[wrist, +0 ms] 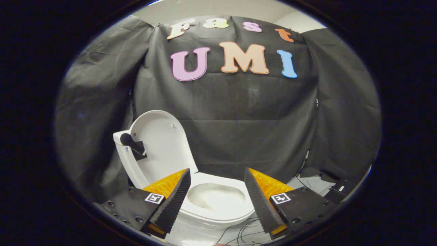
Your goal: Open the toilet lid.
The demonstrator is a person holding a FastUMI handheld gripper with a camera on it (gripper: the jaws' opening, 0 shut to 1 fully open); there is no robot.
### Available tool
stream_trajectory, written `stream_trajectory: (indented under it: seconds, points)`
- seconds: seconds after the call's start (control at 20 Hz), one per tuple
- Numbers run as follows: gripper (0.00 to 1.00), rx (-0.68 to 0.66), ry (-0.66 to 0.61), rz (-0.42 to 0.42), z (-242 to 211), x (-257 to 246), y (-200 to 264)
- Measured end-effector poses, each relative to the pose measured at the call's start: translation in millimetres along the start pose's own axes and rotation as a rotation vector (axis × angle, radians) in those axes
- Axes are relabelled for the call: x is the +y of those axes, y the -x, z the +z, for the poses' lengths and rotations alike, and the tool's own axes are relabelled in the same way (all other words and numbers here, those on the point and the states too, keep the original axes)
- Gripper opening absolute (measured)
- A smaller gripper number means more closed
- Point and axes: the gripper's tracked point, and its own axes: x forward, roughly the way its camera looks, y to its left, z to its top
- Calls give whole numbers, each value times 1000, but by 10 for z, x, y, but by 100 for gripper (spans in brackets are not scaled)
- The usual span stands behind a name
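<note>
A white toilet (218, 213) stands on the floor just ahead of my fingers. Its lid (160, 143) is raised, leaning back upright against the tank on the left, with its inner face toward me. The bowl and seat ring (215, 198) lie uncovered, seen between my two fingers. A small black knob-like piece (131, 143) sits on the tank's side beside the lid. My gripper (216, 174) is open, its fingers wide apart and holding nothing, pulled back a little from the bowl.
Black cloth walls (256, 119) close the booth behind and on both sides of the toilet. Thin cables (244, 232) trail over the pale floor in front of the bowl. A dark object (336, 189) lies on the floor at the right.
</note>
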Motion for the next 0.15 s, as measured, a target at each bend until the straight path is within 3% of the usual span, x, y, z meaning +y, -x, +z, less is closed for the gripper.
stream_trajectory:
  seconds: [0.15]
  points:
    - [98,-3,-12,-9,3,-31,12]
